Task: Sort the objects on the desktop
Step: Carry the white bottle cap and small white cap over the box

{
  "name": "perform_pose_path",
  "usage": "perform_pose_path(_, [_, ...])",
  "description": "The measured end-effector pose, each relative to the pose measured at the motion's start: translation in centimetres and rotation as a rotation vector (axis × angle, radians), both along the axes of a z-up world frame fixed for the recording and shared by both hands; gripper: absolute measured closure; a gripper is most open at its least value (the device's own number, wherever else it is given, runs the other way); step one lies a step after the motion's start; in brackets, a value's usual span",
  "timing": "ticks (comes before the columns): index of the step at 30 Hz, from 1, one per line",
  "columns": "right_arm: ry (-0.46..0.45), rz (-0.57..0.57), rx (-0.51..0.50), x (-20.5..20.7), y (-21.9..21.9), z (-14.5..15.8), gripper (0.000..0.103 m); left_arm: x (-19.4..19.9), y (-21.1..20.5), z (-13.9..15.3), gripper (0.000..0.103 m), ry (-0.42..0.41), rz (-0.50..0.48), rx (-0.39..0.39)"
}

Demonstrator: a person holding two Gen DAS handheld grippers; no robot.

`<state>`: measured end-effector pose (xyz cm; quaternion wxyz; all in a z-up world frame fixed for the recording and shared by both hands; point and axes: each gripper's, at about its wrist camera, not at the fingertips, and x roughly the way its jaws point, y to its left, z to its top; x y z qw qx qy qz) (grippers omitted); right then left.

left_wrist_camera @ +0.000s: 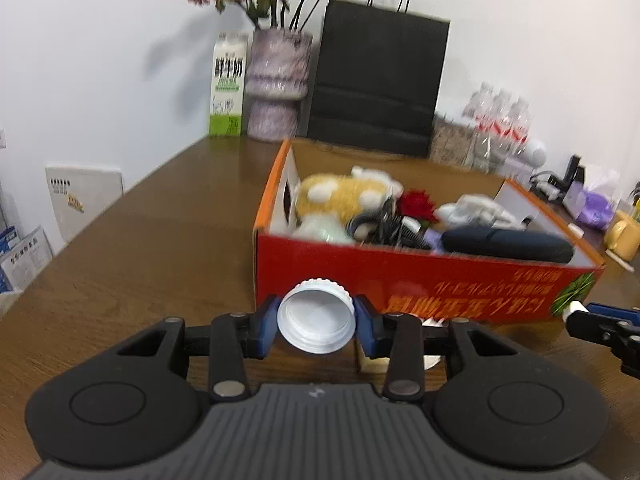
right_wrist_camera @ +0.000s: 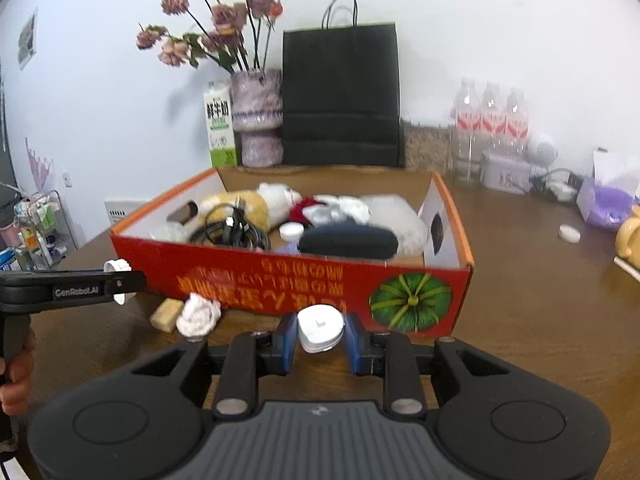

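1. The left gripper (left_wrist_camera: 316, 326) is clamped on a white cap (left_wrist_camera: 316, 316), one blue pad on each side of its ribbed rim; the cap's open side faces the camera.
2. The cap is held above the table (left_wrist_camera: 140, 240), just near of the red box (left_wrist_camera: 420, 284) and near its left end.
3. The right gripper (right_wrist_camera: 321, 338) is closed on a white plug (right_wrist_camera: 321, 328), held just near of the box's front wall, beside the green pumpkin print (right_wrist_camera: 412, 300).
4. In the right wrist view the left gripper comes in from the left, with the cap showing above and below its fingers; a hand (right_wrist_camera: 16, 376) holds its handle at the left edge.
5. On the table just near of the box lie a crumpled tissue (right_wrist_camera: 199, 314) and, touching its left side, a tan block (right_wrist_camera: 167, 314).
6. The box holds a plush toy (left_wrist_camera: 344, 194), black cables (right_wrist_camera: 228, 228), a red flower (left_wrist_camera: 416, 204), a dark case (right_wrist_camera: 348, 242) and a small white lid (right_wrist_camera: 291, 232).
7. Far behind the box stand a milk carton (left_wrist_camera: 227, 88), a vase (left_wrist_camera: 278, 84) of flowers, a black bag (left_wrist_camera: 380, 84) and water bottles (right_wrist_camera: 492, 120).
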<state>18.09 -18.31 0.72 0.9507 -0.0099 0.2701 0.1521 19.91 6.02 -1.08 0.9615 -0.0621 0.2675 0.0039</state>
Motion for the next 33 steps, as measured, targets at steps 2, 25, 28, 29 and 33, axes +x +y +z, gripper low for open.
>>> perform_pose_path(2, [-0.022,0.004,0.002,-0.1,-0.1,0.7,0.079,-0.5,-0.1,1.0,0.062,-0.030,-0.007,-0.001])
perform_pose_path(25, [-0.143,-0.037,-0.012,8.0,-1.5,5.3,0.079,6.1,-6.9,6.4,0.062,-0.201,-0.098,0.013])
perform_pose_path(28, [-0.133,-0.044,-0.014,10.2,-1.7,4.9,0.079,7.9,-7.6,5.8,0.062,-0.199,-0.089,0.015])
perform_pose_path(29, [-0.127,-0.046,-0.015,10.9,-1.8,4.7,0.079,8.6,-7.8,5.6,0.062,-0.193,-0.087,0.012])
perform_pose_path(33, [-0.101,-0.058,0.005,13.5,-2.4,3.4,0.079,10.9,-8.4,4.1,0.062,-0.169,-0.080,0.032])
